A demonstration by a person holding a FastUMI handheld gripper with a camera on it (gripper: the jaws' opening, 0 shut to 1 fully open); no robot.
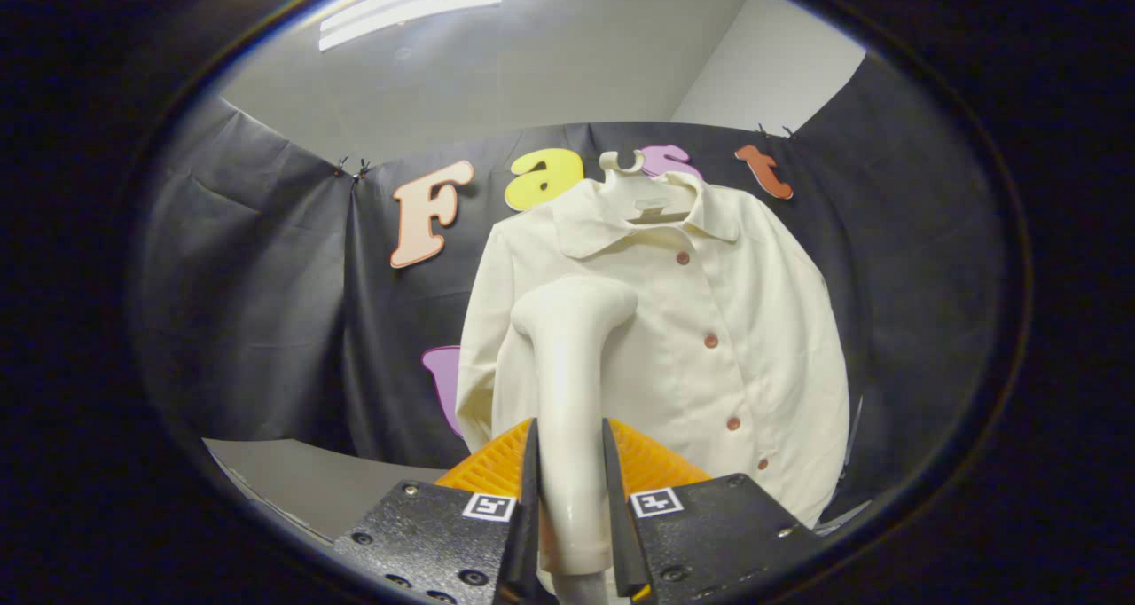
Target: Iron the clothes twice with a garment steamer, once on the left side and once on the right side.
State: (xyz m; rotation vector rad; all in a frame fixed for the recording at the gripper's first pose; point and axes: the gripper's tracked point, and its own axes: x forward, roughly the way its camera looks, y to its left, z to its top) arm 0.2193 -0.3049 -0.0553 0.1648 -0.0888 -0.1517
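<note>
Two fingers gripping the garment steamer (572, 383) before a hanging jacket (683, 339).

Both fingers of the gripper (572, 472) are pressing on the steamer's handle, its head rising beyond them and overlapping the jacket's left front. The cream buttoned jacket is hanging on a hanger (631, 175) against the booth wall (266, 303).

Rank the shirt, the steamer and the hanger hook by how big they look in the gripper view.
1. Shirt, hanging on the booth wall.
2. Steamer, held between the fingers of the claw; nearness to the camera inflates it, so its true size against the shirt is unsure.
3. Hanger hook, clearly smallest.
</note>
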